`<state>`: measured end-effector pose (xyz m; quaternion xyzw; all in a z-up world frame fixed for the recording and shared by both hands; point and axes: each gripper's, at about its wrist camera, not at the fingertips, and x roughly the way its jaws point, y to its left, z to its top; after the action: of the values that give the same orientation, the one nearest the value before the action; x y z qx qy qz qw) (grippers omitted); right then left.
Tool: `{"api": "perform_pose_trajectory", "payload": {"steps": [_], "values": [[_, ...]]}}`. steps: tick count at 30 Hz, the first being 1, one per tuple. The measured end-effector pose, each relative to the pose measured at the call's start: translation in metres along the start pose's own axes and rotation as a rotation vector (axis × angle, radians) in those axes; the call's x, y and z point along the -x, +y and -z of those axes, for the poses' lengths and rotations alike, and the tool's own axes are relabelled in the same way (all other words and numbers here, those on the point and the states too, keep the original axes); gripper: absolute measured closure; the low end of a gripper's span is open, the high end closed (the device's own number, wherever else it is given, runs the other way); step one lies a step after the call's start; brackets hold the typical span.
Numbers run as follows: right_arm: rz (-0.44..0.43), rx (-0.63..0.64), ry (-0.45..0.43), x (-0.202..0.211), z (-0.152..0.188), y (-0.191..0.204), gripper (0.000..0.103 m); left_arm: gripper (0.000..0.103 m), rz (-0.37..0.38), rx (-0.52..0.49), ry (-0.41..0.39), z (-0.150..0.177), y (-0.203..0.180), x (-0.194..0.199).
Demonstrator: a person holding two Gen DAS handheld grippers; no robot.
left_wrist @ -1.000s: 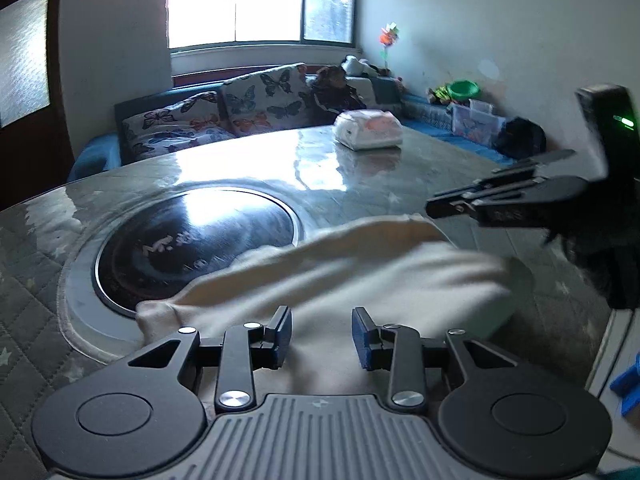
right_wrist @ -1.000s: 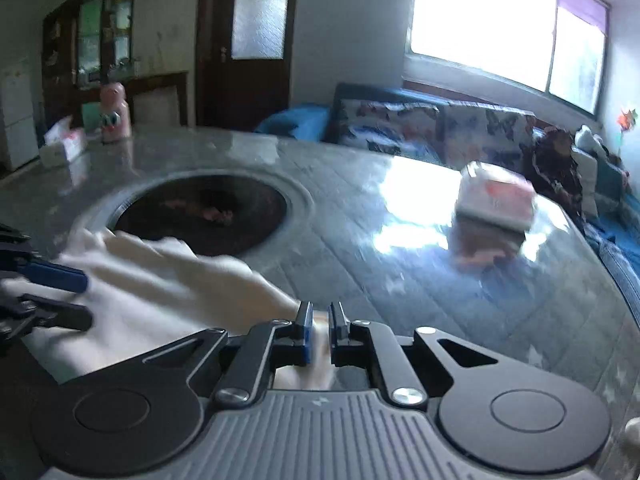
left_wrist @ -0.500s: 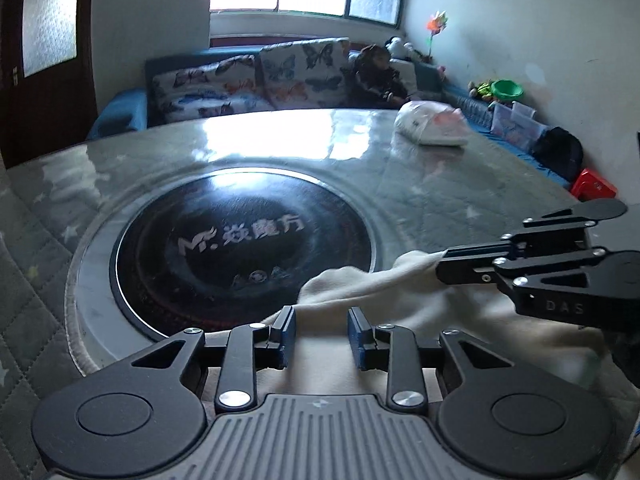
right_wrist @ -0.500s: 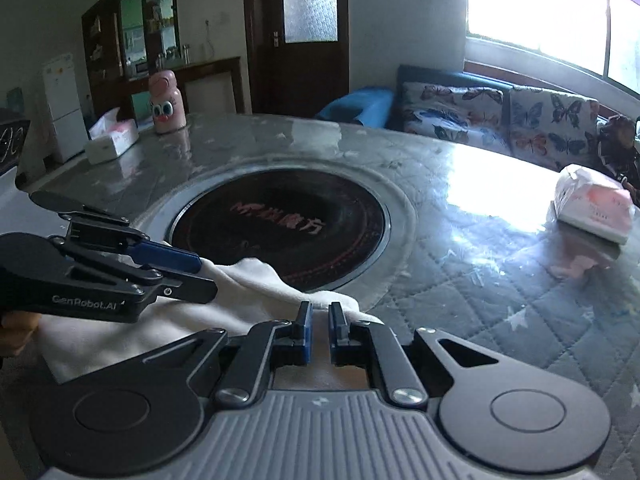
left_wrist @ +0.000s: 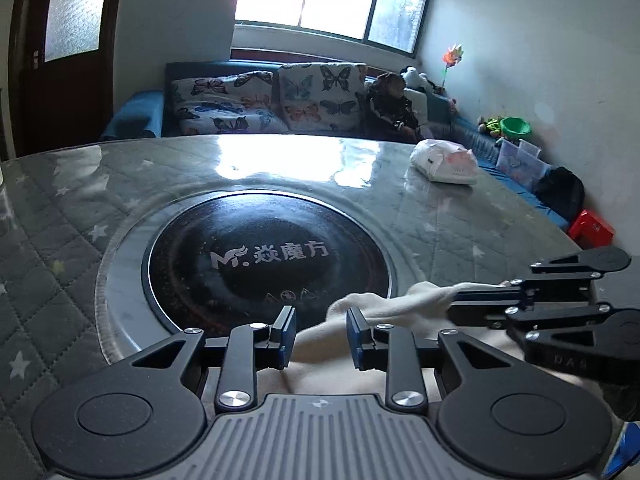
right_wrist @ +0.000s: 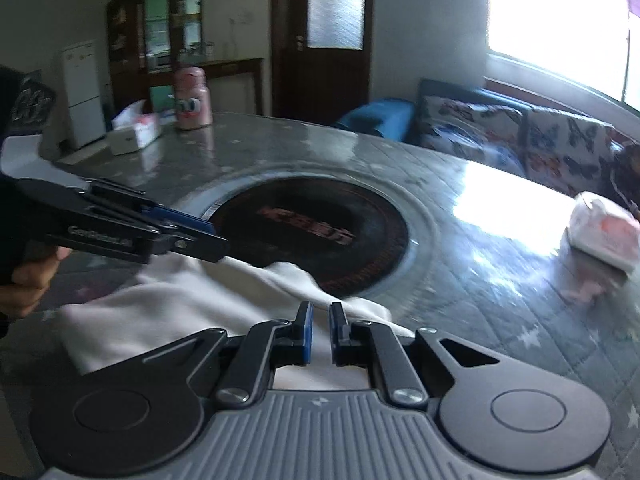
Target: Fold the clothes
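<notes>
The cream garment lies bunched beside the black hob — left gripper spread wide, right gripper slightly parted, neither pinching cloth — perhaps regripping.

Table centre: black round hob set flush – no raised barrier, passable above.
Near edge: cream garment bunched there, lapping onto the hob rim; left gripper and right gripper crowd this strip.
Far right edge: white bag – lone obstacle there.
Far left corner: pink bottle and tissue box close together.
Remaining table: open quilted surface.
</notes>
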<state>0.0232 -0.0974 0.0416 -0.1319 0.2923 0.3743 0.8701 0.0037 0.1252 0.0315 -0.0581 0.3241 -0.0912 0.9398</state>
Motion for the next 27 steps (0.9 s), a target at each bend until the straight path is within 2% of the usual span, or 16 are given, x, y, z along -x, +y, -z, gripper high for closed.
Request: {"api": "perform_pose_trajectory", "payload": {"steps": [5, 10, 18, 22, 25, 27], "values": [[-0.053, 0.034, -0.002, -0.005, -0.002, 0.021, 0.086, 0.073, -0.01, -0.015, 0.015, 0.009, -0.002, 0.003], [-0.101, 0.068, 0.016, -0.012, 0.003, 0.04, 0.085, 0.073, -0.051, 0.005, 0.045, 0.014, 0.015, -0.003], [-0.16, 0.074, -0.007, 0.002, 0.011, 0.055, 0.084, 0.071, -0.068, 0.045, 0.048, 0.018, 0.033, -0.006], [-0.196, 0.11, -0.01, 0.006, 0.018, 0.072, 0.075, 0.07, -0.07, 0.044, 0.048, 0.019, 0.034, -0.007], [-0.198, 0.18, -0.043, 0.013, 0.021, 0.086, 0.075, 0.07, -0.073, 0.047, 0.047, 0.019, 0.035, -0.006], [-0.203, 0.183, -0.059, 0.013, 0.018, 0.089, 0.075, 0.07, -0.073, 0.051, 0.048, 0.019, 0.036, -0.006]]}}
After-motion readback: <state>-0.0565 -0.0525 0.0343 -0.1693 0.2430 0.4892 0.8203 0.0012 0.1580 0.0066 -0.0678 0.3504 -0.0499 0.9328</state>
